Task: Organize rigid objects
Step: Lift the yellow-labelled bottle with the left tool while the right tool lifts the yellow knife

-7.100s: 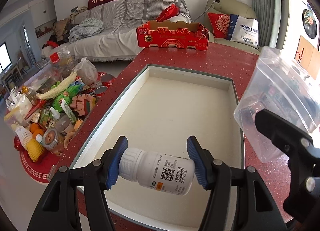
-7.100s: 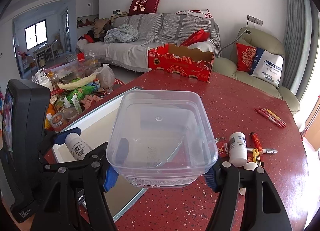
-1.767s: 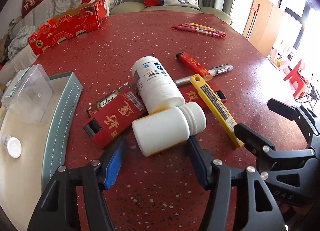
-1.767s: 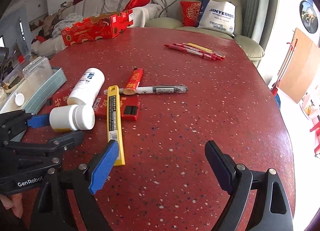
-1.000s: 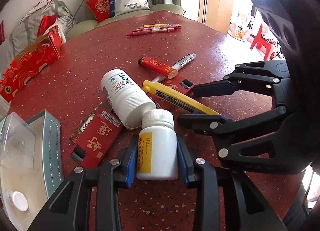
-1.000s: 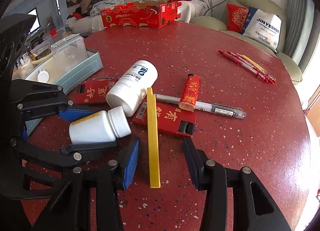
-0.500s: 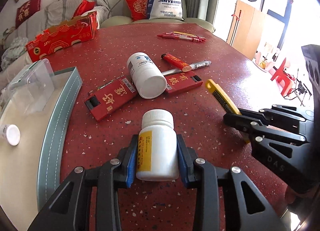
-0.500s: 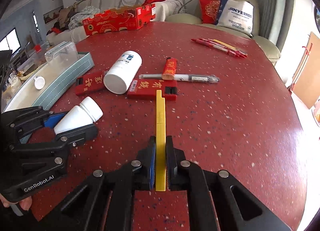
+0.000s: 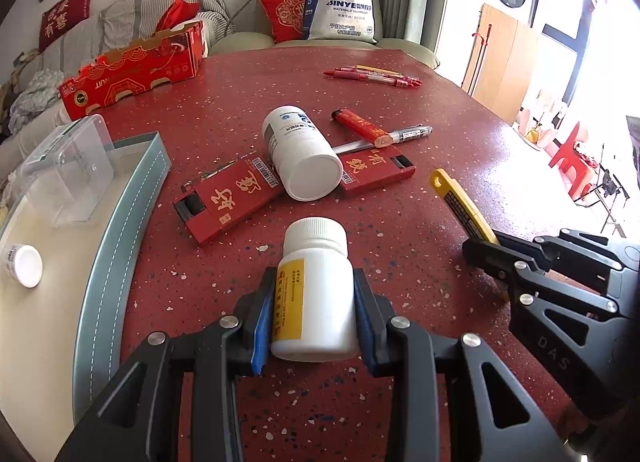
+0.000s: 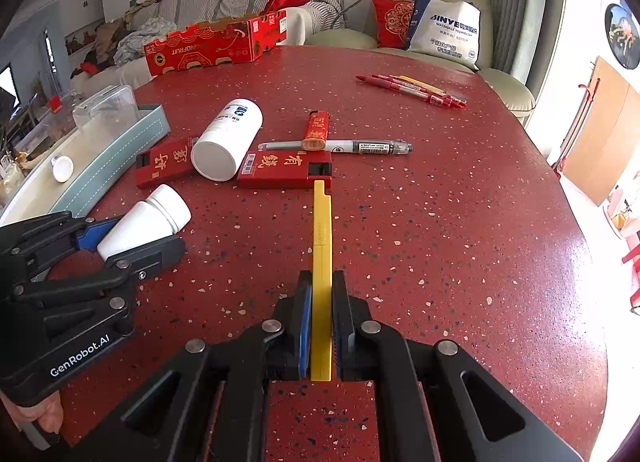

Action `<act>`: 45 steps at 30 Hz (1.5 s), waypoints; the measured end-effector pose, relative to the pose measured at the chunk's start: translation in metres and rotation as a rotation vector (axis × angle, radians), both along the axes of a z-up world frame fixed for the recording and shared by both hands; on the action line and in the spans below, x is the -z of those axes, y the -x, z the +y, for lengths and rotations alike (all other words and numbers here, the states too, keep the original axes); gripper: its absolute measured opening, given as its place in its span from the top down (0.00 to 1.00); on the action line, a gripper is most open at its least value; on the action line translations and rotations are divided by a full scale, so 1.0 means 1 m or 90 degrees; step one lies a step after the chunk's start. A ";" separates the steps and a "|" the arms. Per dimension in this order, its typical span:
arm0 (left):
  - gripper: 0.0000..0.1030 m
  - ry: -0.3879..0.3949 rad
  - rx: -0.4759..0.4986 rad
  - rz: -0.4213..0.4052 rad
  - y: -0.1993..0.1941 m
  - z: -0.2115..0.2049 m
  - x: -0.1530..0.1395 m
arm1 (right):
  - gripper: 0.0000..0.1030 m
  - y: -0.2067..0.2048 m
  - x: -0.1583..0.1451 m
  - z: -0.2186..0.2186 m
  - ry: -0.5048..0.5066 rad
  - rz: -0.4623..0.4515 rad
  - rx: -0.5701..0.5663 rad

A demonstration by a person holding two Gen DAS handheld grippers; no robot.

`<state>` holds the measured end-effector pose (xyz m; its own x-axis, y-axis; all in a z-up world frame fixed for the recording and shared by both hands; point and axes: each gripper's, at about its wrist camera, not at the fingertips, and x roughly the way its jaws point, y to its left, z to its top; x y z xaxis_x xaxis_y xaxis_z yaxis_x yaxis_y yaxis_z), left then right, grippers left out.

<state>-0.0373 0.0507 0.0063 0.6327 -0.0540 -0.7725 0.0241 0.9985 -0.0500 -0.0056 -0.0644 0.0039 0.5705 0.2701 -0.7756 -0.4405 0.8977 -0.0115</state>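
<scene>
The left tool [image 9: 314, 314] holds a white bottle [image 9: 314, 298] above the red counter [image 9: 400, 402]. The right tool [image 9: 486, 252] pinches a yellow knife [image 9: 460, 203].

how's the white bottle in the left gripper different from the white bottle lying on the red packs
The held bottle is smaller, with a yellow label; the lying bottle is bigger, with a blue-printed label. The held bottle is clamped in the left gripper; the lying bottle rests free across two red packs, flat end toward the camera. Both are white plastic.
</scene>
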 end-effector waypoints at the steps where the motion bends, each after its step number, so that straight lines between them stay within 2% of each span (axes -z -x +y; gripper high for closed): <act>1: 0.64 0.000 0.000 0.000 0.000 0.000 0.000 | 0.91 0.000 0.000 0.000 0.000 0.000 0.000; 11: 0.63 -0.035 -0.001 0.000 0.000 -0.006 0.000 | 0.91 0.000 0.000 -0.001 0.002 -0.001 0.000; 45: 0.63 -0.035 -0.024 -0.003 0.000 -0.003 0.000 | 0.91 0.001 0.000 -0.002 -0.008 0.003 0.001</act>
